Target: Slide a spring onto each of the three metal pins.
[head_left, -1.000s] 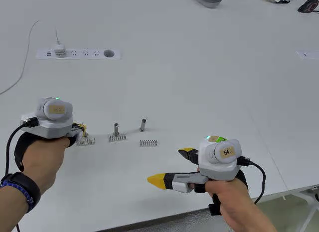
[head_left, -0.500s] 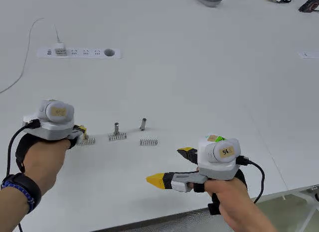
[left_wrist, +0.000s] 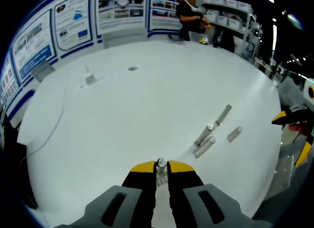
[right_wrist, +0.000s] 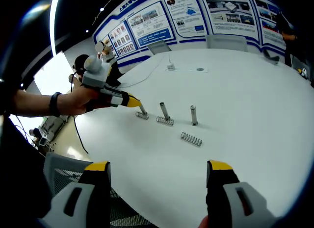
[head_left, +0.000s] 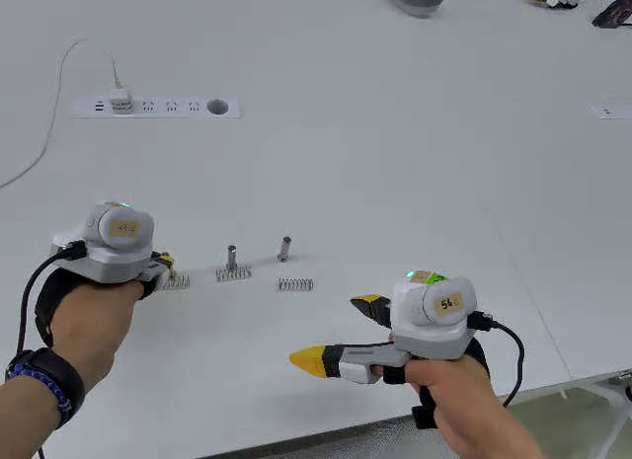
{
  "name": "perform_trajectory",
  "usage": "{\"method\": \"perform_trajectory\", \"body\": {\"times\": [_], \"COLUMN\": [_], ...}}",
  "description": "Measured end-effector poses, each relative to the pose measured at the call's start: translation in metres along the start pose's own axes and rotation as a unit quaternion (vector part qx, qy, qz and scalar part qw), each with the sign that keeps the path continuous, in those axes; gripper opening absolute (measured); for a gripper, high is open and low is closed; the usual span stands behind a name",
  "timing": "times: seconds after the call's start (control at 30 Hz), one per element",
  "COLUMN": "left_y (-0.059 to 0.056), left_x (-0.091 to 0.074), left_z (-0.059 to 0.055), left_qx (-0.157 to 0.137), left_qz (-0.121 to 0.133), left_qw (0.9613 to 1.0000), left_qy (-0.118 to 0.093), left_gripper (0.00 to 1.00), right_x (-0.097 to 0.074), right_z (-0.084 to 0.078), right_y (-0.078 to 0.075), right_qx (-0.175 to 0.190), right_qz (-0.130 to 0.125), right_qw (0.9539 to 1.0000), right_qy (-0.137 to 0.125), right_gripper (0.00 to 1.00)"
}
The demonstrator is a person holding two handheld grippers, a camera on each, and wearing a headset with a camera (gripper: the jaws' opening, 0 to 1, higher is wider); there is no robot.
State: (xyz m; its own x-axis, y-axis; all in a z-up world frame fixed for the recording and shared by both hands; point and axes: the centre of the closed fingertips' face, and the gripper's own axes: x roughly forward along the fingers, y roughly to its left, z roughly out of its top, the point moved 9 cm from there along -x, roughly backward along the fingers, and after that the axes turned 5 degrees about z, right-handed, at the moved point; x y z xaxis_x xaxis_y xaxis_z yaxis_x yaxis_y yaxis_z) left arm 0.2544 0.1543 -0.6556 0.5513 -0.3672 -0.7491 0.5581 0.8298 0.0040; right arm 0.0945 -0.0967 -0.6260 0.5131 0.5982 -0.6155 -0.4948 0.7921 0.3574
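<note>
Gripping the left pin, the left gripper sat clamped; the right gripper hung with jaws wide apart. A loose spring lay flat near the right pin: judged light, compliant, prone to roll; pinch mid-coil, gently.

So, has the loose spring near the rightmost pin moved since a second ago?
No. The loose spring lies at the same spot, just in front of the rightmost pin.
</note>
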Motion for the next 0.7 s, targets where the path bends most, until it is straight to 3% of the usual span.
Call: {"method": "perform_trajectory", "body": {"times": [0.7], "left_y": [-0.0018], "left_x": [-0.0018], "left_z": [-0.0021], "left_qx": [0.0], "left_qz": [-0.007], "left_qw": [1.0], "left_qy": [0.002], "left_gripper": [0.09], "right_x": [0.0019], "right_z": [0.001], "right_y": [0.0017], "right_qx": [-0.005], "right_qz": [0.004], "right_qw": [1.0], "right_qy": [0.003], "right_gripper": [0.81]}}
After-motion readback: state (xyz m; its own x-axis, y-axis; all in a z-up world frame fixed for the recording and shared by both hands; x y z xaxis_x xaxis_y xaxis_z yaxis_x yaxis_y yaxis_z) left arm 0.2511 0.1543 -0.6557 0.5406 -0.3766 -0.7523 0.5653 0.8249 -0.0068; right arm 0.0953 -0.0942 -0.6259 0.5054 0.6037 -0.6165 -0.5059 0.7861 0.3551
